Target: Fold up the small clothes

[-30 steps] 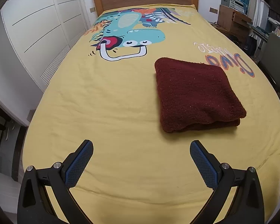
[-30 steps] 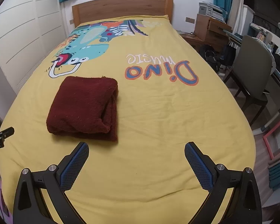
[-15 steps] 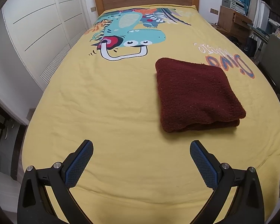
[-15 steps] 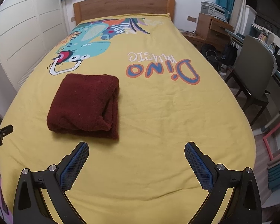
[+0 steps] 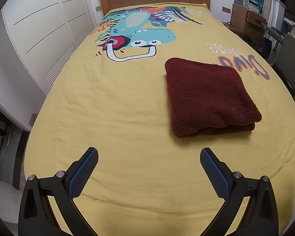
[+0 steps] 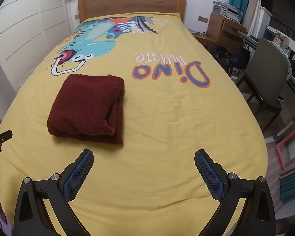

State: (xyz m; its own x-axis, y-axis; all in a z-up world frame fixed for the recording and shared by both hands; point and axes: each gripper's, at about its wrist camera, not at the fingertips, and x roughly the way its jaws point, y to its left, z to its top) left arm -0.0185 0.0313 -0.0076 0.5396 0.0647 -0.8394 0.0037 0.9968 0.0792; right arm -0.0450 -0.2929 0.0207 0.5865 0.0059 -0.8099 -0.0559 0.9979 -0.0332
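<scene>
The garment [image 5: 208,96] looks like thick, fuzzy knit: soft, light, grippy rather than slick, likely to sag and spring open if lifted by one layer. Best pinched through all layers at a corner of the near, open edge. It lies folded on the bed [image 5: 118,106], ahead and to the right of the left gripper [image 5: 149,172], ahead and to the left of the right gripper [image 6: 144,174]. Both grippers hang wide, empty, clear of it.
</scene>
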